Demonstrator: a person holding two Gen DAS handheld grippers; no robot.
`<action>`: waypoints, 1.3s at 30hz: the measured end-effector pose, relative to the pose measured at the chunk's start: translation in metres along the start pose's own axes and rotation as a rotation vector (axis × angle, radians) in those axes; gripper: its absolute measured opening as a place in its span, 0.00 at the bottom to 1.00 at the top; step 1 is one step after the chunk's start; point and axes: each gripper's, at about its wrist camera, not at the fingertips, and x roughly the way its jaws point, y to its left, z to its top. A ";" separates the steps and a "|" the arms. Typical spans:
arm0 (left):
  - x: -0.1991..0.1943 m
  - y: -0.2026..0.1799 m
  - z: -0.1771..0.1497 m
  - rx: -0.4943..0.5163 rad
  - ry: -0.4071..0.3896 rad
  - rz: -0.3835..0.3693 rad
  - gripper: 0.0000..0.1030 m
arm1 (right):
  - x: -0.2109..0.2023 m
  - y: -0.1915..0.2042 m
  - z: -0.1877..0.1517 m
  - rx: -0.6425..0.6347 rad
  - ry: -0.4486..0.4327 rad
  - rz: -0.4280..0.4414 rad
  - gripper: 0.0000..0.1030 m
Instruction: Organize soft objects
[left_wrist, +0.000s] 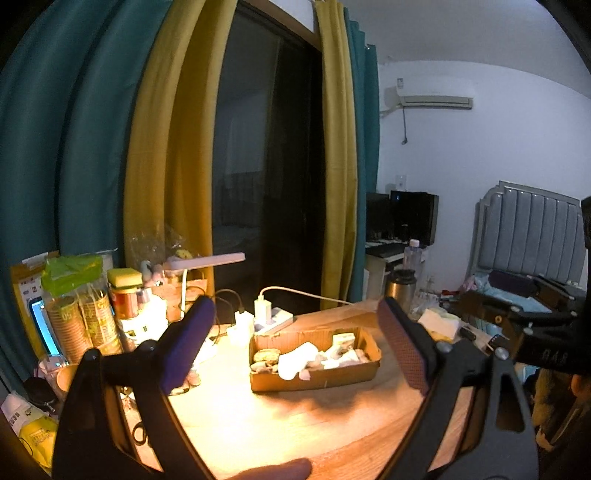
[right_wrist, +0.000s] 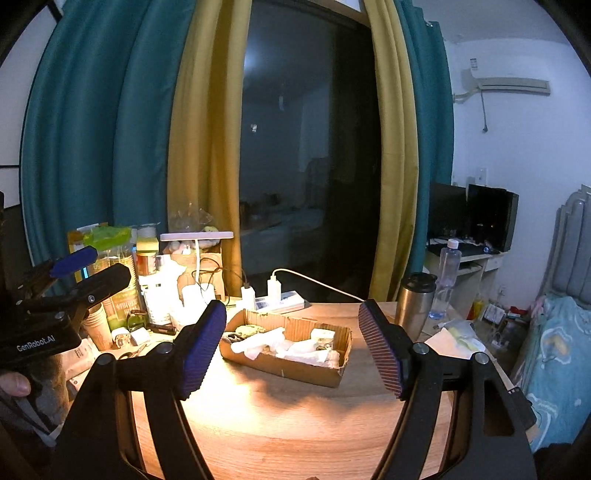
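A shallow cardboard box (left_wrist: 314, 380) sits on the wooden table, holding several soft items: white socks or cloths (left_wrist: 295, 363) and small patterned pieces. It also shows in the right wrist view (right_wrist: 280, 363). My left gripper (left_wrist: 295, 343) is open and empty, held above the table in front of the box. My right gripper (right_wrist: 291, 350) is open and empty, also held above the table short of the box. The left gripper shows at the left of the right wrist view (right_wrist: 88, 266), and the right gripper at the right of the left wrist view (left_wrist: 517, 325).
A desk lamp (left_wrist: 207, 260) lights the table. A power strip with chargers (left_wrist: 267, 319) lies behind the box. Paper cups, jars and bags (left_wrist: 92, 317) crowd the left side. A steel flask (right_wrist: 413, 306) and tissue (right_wrist: 454, 341) stand at right. A bed (right_wrist: 554, 354) is beyond.
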 end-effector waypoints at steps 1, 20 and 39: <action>0.000 0.000 0.000 0.000 0.000 0.000 0.88 | 0.000 -0.001 0.000 0.000 0.001 0.000 0.75; 0.001 -0.006 0.001 0.008 0.003 0.002 0.88 | 0.000 -0.004 -0.001 0.007 0.003 0.001 0.75; 0.001 -0.007 0.001 0.009 0.004 0.001 0.88 | 0.000 -0.005 -0.001 0.008 0.003 0.002 0.75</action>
